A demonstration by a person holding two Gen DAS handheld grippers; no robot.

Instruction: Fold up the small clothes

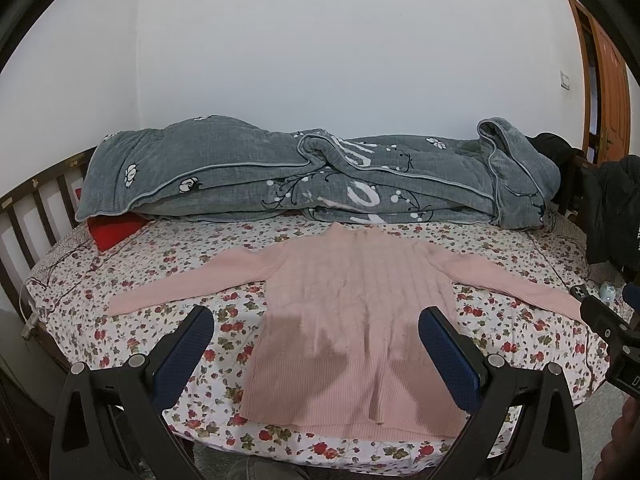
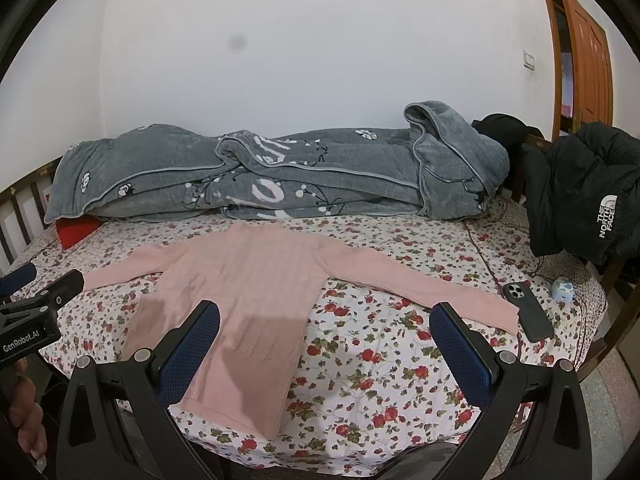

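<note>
Tongs: left gripper (image 1: 316,330) and right gripper (image 2: 325,326) both gape, empty.
Risk: pink sweater (image 1: 352,316) cuff touches phone (image 2: 528,312); folding that sleeve may drag it.

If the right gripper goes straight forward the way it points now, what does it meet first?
Probably the floral bed sheet just right of the pink sweater; the right gripper is open and empty. Depth is unclear in this fisheye view.

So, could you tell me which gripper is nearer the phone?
Right. The right gripper hovers just left of the phone; the left gripper hovers over the sweater's body, further away.
</note>
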